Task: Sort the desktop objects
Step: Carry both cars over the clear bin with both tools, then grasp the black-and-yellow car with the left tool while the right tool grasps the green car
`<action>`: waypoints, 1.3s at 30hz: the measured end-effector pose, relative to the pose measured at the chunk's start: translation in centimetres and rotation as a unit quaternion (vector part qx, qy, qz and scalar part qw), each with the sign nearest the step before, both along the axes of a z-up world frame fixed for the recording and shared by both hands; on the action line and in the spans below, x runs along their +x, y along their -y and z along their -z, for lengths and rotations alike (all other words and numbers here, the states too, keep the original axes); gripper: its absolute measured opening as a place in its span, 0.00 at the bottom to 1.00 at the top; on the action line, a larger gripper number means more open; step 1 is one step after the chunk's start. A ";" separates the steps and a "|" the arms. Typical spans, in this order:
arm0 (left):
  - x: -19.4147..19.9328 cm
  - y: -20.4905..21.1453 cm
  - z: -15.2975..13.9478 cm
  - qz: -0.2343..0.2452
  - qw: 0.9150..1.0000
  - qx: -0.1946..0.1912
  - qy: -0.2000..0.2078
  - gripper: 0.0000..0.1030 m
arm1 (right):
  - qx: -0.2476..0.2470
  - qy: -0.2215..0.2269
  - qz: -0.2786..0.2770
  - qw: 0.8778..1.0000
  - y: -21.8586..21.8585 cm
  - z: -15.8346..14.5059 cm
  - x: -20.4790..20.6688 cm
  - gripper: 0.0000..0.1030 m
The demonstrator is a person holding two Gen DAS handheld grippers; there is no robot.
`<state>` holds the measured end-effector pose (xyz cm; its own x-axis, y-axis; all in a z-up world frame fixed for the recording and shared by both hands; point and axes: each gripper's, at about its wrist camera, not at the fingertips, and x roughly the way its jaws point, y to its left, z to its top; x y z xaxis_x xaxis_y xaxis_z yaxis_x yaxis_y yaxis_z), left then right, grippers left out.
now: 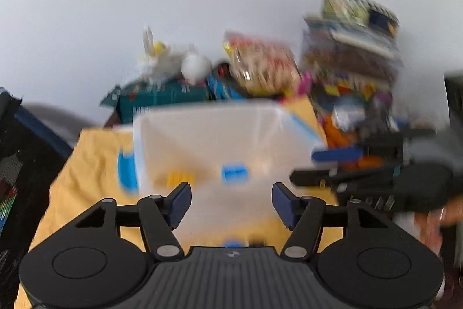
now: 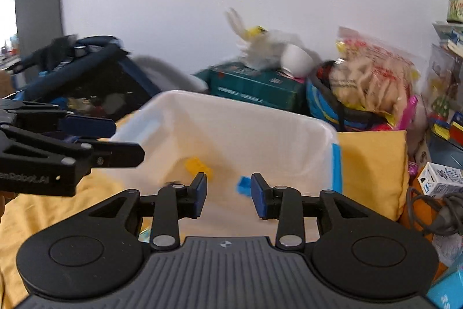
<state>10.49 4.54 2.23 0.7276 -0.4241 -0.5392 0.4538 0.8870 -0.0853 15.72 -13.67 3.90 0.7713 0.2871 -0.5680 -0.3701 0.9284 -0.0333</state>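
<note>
Readable text: almost none, both views blurred.
Only partial lettering sits on the side of the left gripper (image 2: 127,142) body, in the right wrist view: white print ending in "...Robot.AI", the first letters cut off at the frame edge. Print on the green box (image 2: 254,84), the snack bag (image 2: 373,71) and the small white carton (image 2: 442,178) is too smeared to read.

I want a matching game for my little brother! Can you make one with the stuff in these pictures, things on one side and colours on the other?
Things:
1. block in the clear bin
2. other block in the bin
3. cloth under the bin
4. box behind the bin

Colours:
A. dark green
B. blue
C. yellow
D. orange-yellow

Pairs: 1-C, 2-B, 3-D, 4-A
</note>
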 end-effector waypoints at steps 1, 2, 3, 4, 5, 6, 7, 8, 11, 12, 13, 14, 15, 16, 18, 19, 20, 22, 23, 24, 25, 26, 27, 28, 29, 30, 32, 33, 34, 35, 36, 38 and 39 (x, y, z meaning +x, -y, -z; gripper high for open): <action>-1.4 -0.2 1.2 0.002 1.000 0.020 -0.013 0.64 | 0.001 0.002 -0.011 1.000 -0.1 0.0 -0.9 0.41; -2.5 -0.3 2.4 0.000 0.999 0.034 -0.029 0.64 | 0.001 0.002 -0.022 1.000 -0.2 0.3 -2.1 0.49; -3.6 -0.6 3.9 0.001 0.998 0.046 -0.053 0.64 | 0.002 -0.003 -0.032 0.999 -0.2 0.8 -3.4 0.53; -4.6 -0.8 5.2 0.000 0.996 0.053 -0.075 0.64 | 0.002 -0.012 -0.037 0.999 -0.3 1.4 -4.3 0.53; -5.7 -1.1 6.5 -0.006 0.994 0.055 -0.097 0.64 | 0.001 -0.025 -0.042 0.999 -0.3 2.2 -5.3 0.53; -6.6 -1.4 7.4 -0.011 0.992 0.054 -0.112 0.64 | 0.004 -0.047 -0.050 0.998 -0.4 3.3 -6.3 0.52; -7.4 -1.8 8.3 -0.018 0.990 0.052 -0.131 0.64 | 0.010 -0.066 -0.054 0.996 -0.5 4.2 -6.6 0.51; -8.2 -2.2 9.2 -0.028 0.987 0.048 -0.150 0.64 | 0.018 -0.086 -0.057 0.994 -0.5 5.1 -7.0 0.50; -9.1 -3.3 10.7 -0.052 0.980 0.026 -0.188 0.63 | 0.007 -0.122 -0.072 0.990 -1.2 7.6 -8.5 0.41; -9.2 -3.5 10.9 -0.058 0.979 0.021 -0.194 0.63 | 0.007 -0.135 -0.075 0.988 -1.4 8.2 -8.7 0.40; -9.1 -3.6 10.9 -0.065 0.978 0.015 -0.197 0.63 | 0.012 -0.144 -0.079 0.986 -1.6 8.6 -8.8 0.40; -9.0 -3.9 10.9 -0.075 0.977 0.007 -0.199 0.63 | 0.016 -0.153 -0.083 0.985 -1.7 9.0 -9.0 0.39; -9.0 -4.1 11.0 -0.084 0.976 -0.001 -0.202 0.63 | 0.013 -0.158 -0.086 0.984 -2.0 9.4 -9.2 0.39; -8.7 -4.3 11.0 -0.095 0.974 -0.009 -0.207 0.63 | 0.006 -0.159 -0.093 0.983 -2.3 9.8 -9.4 0.39; -7.7 -4.6 11.1 -0.118 0.969 -0.022 -0.218 0.60 | -0.021 -0.153 -0.112 0.982 -3.2 10.5 -9.7 0.39; -7.2 -4.8 11.2 -0.129 0.965 -0.023 -0.226 0.53 | -0.033 -0.149 -0.119 0.981 -3.5 10.8 -9.8 0.39; -6.8 -4.9 11.4 -0.138 0.961 -0.028 -0.238 0.49 | -0.045 -0.148 -0.125 0.980 -3.9 11.3 -10.2 0.39; -6.0 -5.2 11.8 -0.152 0.955 -0.045 -0.251 0.46 | -0.063 -0.141 -0.121 0.981 -4.6 12.2 -10.1 0.39; -5.7 -5.2 11.9 -0.158 0.953 -0.046 -0.254 0.46 | -0.071 -0.138 -0.117 0.981 -4.7 12.3 -10.1 0.39; -5.5 -5.2 12.0 -0.158 0.953 -0.045 -0.257 0.46 | -0.077 -0.140 -0.113 0.981 -4.9 12.6 -9.9 0.39; -5.4 -5.1 12.1 -0.158 0.953 -0.041 -0.254 0.46 | -0.075 -0.143 -0.112 0.981 -4.9 12.9 -9.6 0.39; -5.2 -4.8 12.1 -0.159 0.955 -0.032 -0.248 0.45 | -0.067 -0.146 -0.109 0.981 -4.8 13.0 -9.5 0.38; -5.2 -4.7 12.0 -0.159 0.957 -0.023 -0.243 0.42 | -0.060 -0.150 -0.108 0.981 -4.7 13.0 -9.4 0.33; -5.1 -4.6 12.0 -0.157 0.958 -0.014 -0.239 0.40 | -0.060 -0.151 -0.110 0.981 -4.8 13.0 -9.5 0.33; -5.1 -4.6 12.1 -0.152 0.960 -0.011 -0.235 0.40 | -0.066 -0.148 -0.114 0.980 -5.0 12.8 -9.8 0.32; -5.2 -4.8 12.1 -0.147 0.961 -0.012 -0.235 0.39 | -0.072 -0.145 -0.119 0.980 -5.0 12.7 -10.1 0.32; -5.2 -5.3 12.1 -0.132 0.963 -0.011 -0.235 0.37 | -0.072 -0.147 -0.124 0.979 -4.8 12.4 -10.9 0.32; -5.2 -5.6 12.0 -0.126 0.963 -0.007 -0.237 0.36 | -0.070 -0.148 -0.125 0.978 -4.6 12.3 -11.3 0.32; -5.3 -5.8 11.9 -0.118 0.963 -0.002 -0.241 0.36 | -0.068 -0.150 -0.125 0.978 -4.4 12.2 -11.6 0.32; -5.2 -6.0 11.8 -0.103 0.963 0.004 -0.247 0.36 | -0.067 -0.150 -0.125 0.978 -4.0 12.1 -12.0 0.32; -5.2 -6.2 11.7 -0.092 0.963 0.010 -0.252 0.36 | -0.065 -0.152 -0.121 0.979 -3.5 11.9 -12.4 0.32; -5.3 -6.3 11.5 -0.074 0.964 0.019 -0.256 0.38 | -0.058 -0.158 -0.113 0.979 -2.6 11.7 -12.8 0.32; -5.3 -6.2 11.5 -0.069 0.964 0.025 -0.254 0.38 | -0.054 -0.162 -0.109 0.979 -2.2 11.6 -12.9 0.32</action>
<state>5.20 10.73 -9.30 0.4110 -0.3073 -0.8583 0.2421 0.9444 -0.2223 2.85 -11.51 -7.73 0.4735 0.3501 -0.8082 -0.5665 0.8237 0.0250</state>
